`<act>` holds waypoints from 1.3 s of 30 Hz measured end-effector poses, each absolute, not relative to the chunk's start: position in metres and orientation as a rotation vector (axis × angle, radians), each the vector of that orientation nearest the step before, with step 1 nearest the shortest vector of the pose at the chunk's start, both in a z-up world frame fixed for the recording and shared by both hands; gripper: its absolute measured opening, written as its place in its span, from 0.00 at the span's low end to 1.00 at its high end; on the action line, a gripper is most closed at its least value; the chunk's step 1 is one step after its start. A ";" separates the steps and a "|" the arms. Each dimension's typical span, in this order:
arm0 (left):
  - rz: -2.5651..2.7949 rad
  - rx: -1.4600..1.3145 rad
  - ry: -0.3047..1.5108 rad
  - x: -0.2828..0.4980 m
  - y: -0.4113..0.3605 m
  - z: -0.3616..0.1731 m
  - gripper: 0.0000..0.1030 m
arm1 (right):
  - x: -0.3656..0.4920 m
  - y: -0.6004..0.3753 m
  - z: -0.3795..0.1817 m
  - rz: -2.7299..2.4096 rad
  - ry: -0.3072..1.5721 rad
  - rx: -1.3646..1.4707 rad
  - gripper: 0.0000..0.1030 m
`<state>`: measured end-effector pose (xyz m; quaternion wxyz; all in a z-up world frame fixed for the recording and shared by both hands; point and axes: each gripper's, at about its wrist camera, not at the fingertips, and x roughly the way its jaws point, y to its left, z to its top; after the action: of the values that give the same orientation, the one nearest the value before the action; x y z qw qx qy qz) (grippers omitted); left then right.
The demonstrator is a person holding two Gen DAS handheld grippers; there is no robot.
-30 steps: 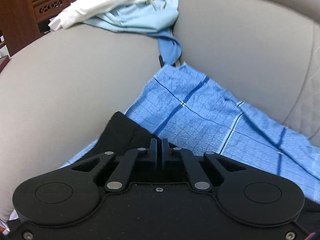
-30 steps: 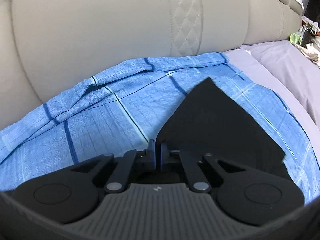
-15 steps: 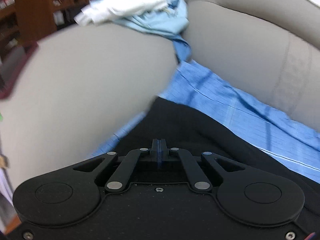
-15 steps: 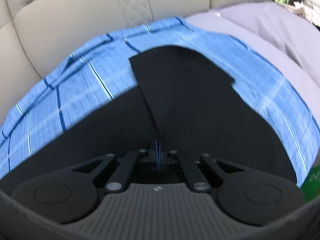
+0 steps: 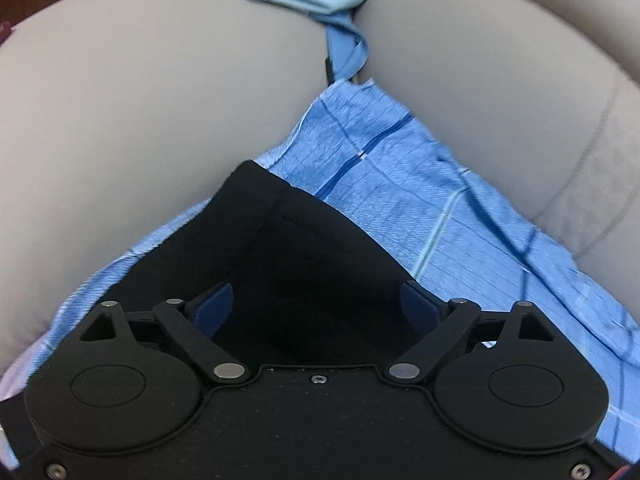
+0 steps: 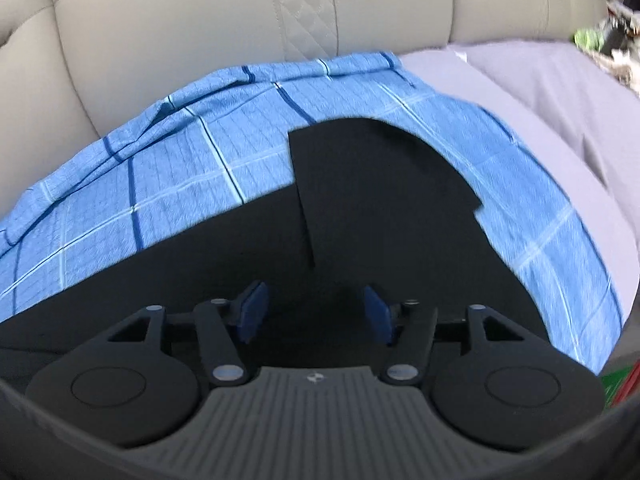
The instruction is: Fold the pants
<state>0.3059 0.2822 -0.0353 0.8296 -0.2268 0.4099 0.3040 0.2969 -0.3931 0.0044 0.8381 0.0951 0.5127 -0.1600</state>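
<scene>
On the beige leather sofa, a blue checked cloth covers the seat, with black fabric pants lying folded on it. Left claw and right claw both spread wide above the pants, gripping nothing.

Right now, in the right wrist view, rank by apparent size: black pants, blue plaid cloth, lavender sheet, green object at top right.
1. Black pants and blue plaid cloth: look alike; the pants are nearer the camera, so unranked.
2. Lavender sheet.
3. Green object, smallest.
</scene>
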 end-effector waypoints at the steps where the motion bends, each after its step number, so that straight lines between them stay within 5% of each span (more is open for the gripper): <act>1: 0.661 -0.489 0.881 0.313 0.284 -0.041 0.89 | 0.302 -0.394 0.003 -0.343 1.082 0.199 0.72; 7: 0.759 -0.527 0.923 0.338 0.292 -0.068 0.95 | 0.324 -0.392 -0.016 -0.339 1.049 0.203 0.79; 10: 0.783 -0.434 0.894 0.341 0.281 -0.069 0.63 | 0.336 -0.391 -0.031 -0.370 1.070 0.168 0.77; 12: 0.790 -0.397 0.877 0.339 0.276 -0.063 0.22 | 0.339 -0.394 -0.039 -0.408 1.073 0.165 0.59; 14: 0.777 -0.378 0.866 0.336 0.274 -0.057 0.11 | 0.336 -0.400 -0.037 -0.428 1.052 0.199 0.15; 15: 0.781 -0.373 0.857 0.333 0.274 -0.052 0.09 | 0.335 -0.402 -0.035 -0.453 1.052 0.191 0.04; 27: 0.676 -0.344 0.687 0.229 0.266 0.015 0.04 | 0.261 -0.439 0.006 -0.487 0.977 0.269 0.03; 39: 0.643 -0.360 0.715 0.107 0.263 -0.005 0.03 | 0.129 -0.447 -0.006 -0.531 0.884 0.320 0.03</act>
<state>0.1066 0.2630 -0.0048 0.8711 -0.1724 0.3418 0.3075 0.1295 -0.4470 -0.0062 0.8578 0.1525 0.4207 -0.2528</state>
